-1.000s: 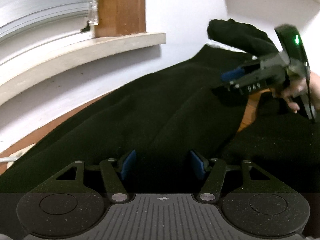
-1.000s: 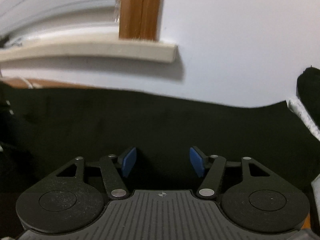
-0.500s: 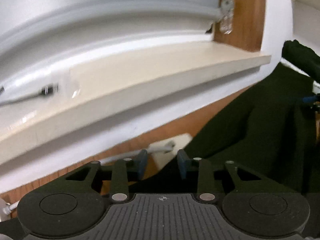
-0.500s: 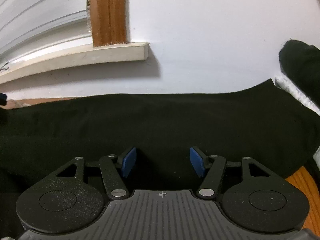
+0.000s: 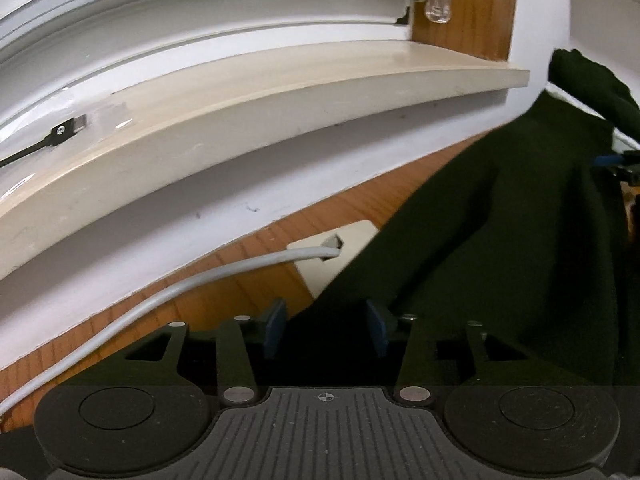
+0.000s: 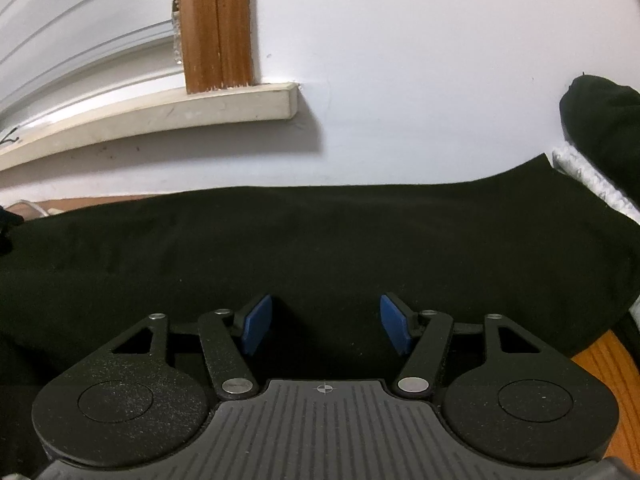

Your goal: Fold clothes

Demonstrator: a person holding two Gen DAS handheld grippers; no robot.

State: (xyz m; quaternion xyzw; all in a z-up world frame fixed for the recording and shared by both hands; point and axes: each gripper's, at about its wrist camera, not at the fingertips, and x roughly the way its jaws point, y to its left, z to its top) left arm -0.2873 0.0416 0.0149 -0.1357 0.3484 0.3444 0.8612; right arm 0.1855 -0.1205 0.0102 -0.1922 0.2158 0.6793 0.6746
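A black garment lies spread on a wooden table, reaching the white wall. My left gripper is open at the garment's left edge, with black cloth lying between its blue pads. My right gripper is open and low over the same garment, cloth under and between its pads. The tip of the right gripper shows at the right edge of the left wrist view. A second dark bundle sits at the far right.
A cream window sill juts out from the wall above the table. A grey cable runs across the wood to a white block. A wooden frame post stands above the sill. A white textured item lies under the bundle.
My left gripper has swung from the garment's middle to its left edge, narrowed, then opened wider again around the edge. My right gripper stayed open and shifted a little over the cloth.
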